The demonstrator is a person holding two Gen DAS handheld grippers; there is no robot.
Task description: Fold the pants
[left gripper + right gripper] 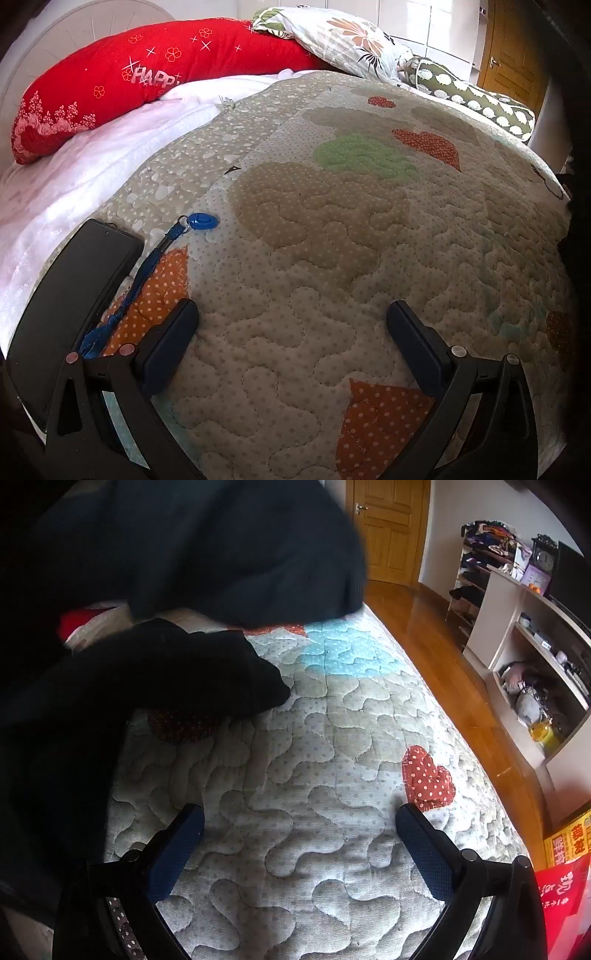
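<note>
Both grippers sit nearest the lenses, low over the bed. On the left, the left gripper [291, 314] points along the quilt with its two dark padded fingers spread wide apart, nothing between them. On the right, the right gripper [300, 818] is held the same way, its jaws wide apart and empty, blue-padded fingers [424, 853] angled down toward the cover.

Under both lies the beige quilted bedspread with polka-dot heart patches [332, 277], stitched in winding lines. Dark, almost black fabric pants [155, 672] lie bunched on the left side of the right wrist view, one rounded end resting on the quilt ahead of the right gripper and apart from it; more dark cloth fills the top of that view, blurred.

At the head of the bed rest a long red pillow with white lettering [110, 88], a floral-print pillow [343, 37] and a white fleecy blanket [92, 162]. A black smartphone [70, 295] lies just left of the left gripper, beside a blue plastic clicker on a blue lanyard [201, 221].

Beyond the bed are a glossy wooden floor [436, 646], a wooden panel door [388, 528] and white open shelving holding clutter [532, 664].
</note>
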